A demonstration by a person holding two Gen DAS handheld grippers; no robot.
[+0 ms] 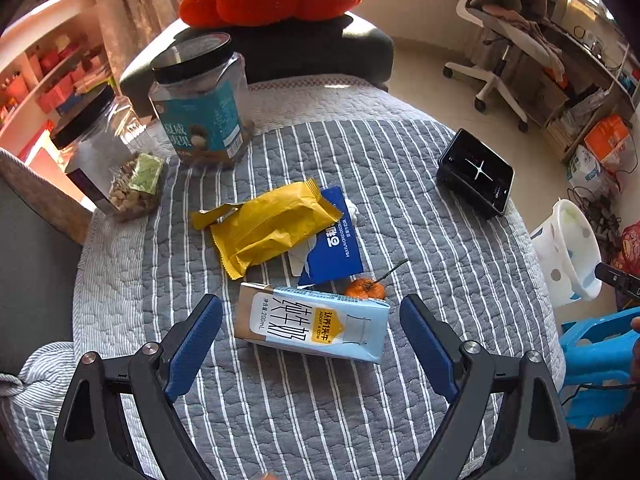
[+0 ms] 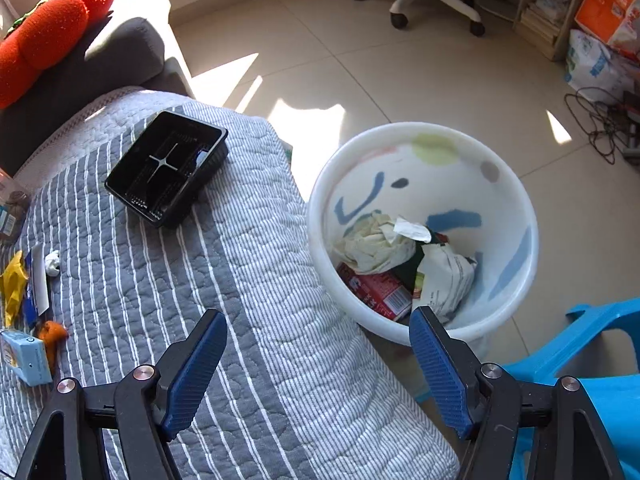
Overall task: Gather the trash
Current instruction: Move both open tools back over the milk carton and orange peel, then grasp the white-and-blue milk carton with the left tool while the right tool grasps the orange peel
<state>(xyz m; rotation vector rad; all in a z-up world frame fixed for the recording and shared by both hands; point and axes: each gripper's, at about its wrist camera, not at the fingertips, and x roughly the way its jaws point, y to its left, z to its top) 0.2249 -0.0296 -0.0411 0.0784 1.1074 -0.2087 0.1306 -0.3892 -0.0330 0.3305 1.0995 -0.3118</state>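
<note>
Low in the centre of the left wrist view, a pale-blue milk carton (image 1: 314, 326) lies on its side on the striped quilt (image 1: 420, 208), between the wide-spread, empty fingers of the left gripper (image 1: 311, 334); above it sit a crumpled yellow wrapper (image 1: 266, 226), a blue packet (image 1: 334, 240) and an orange peel (image 1: 365, 289). The right gripper (image 2: 318, 354), equally wide and empty, hangs at the quilt's edge, with the white bin (image 2: 424, 224) of crumpled paper right of centre.

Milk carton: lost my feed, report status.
Both grippers open, empty. Left gripper lined up on the milk carton, lying flat, no contact. Right gripper near the bin, part full. Orange peel behind the carton, not blocking.
</note>
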